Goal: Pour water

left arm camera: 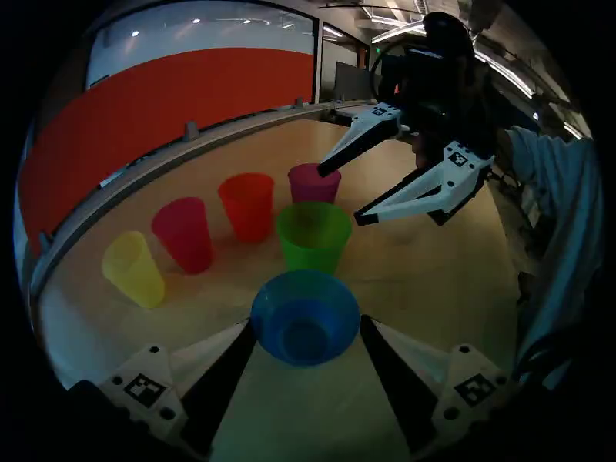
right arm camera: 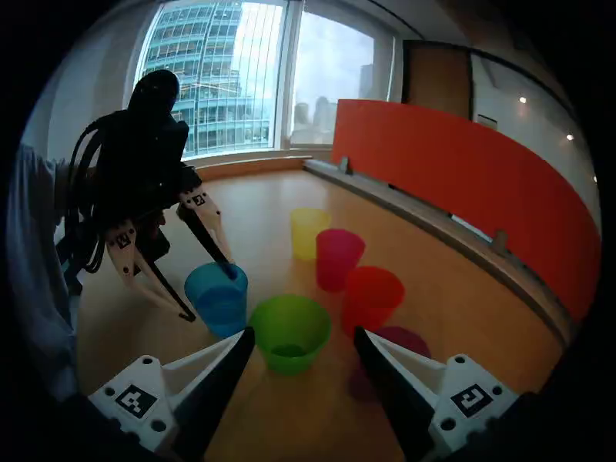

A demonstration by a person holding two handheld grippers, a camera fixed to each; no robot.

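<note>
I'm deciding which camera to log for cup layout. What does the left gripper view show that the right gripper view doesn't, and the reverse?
Left gripper view: the right gripper from outside, open, one fingertip by the purple cup. Right gripper view: windows with towers, and the left gripper from outside, fingers flanking the blue cup. Both: the yellow cup, pink cup, red cup, green cup, orange wall, wooden table.

This was a high-rise office. Tall windows faced a glass tower. An orange partition ran along one edge of the long wooden tabletop. Strip lights lined the ceiling near a glazed wall.
</note>
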